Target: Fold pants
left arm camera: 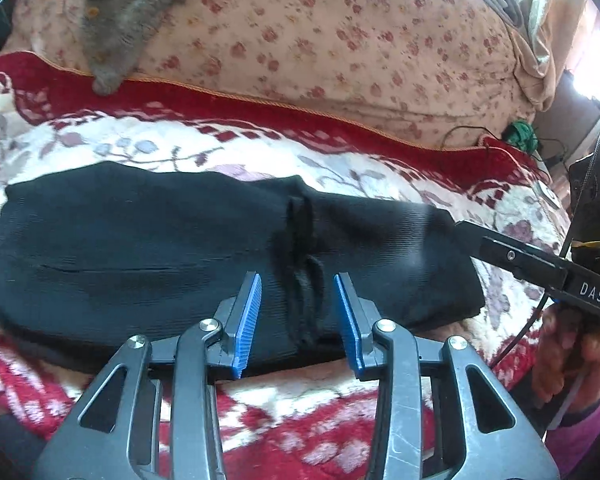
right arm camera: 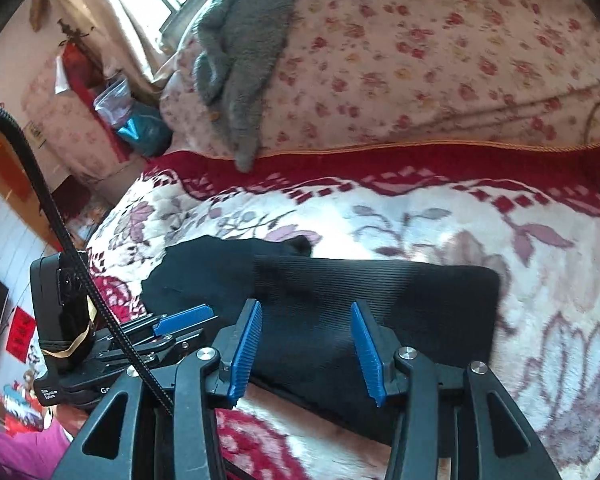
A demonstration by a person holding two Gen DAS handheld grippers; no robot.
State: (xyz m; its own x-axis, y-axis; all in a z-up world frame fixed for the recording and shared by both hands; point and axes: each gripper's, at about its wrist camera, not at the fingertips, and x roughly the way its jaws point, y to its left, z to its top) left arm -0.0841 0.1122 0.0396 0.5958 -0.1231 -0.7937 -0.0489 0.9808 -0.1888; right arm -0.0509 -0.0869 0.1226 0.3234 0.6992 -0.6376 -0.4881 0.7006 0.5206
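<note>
The black ribbed pants (left arm camera: 140, 240) lie folded into a long bundle across the blanket, with a bunched crease near the middle. My left gripper (left arm camera: 298, 280) hovers open over that crease at the bundle's near edge, and its blue pads do not press the cloth. In the right wrist view the pants (right arm camera: 400, 292) end in a squared right edge. My right gripper (right arm camera: 305, 308) stands open above the cloth with nothing pinched. The right gripper (left arm camera: 472, 236) also reaches in at the bundle's right end in the left wrist view. The left gripper (right arm camera: 184, 318) shows at the left of the right wrist view.
A red and cream flowered blanket (left arm camera: 180, 144) covers the bed. Behind it bulges a pink floral quilt (left arm camera: 340, 40) with a grey garment (left arm camera: 116, 28) draped on it. A hand in a pink sleeve (left arm camera: 572, 360) holds the right tool. A green bundle and a cable (left arm camera: 520, 132) lie at far right.
</note>
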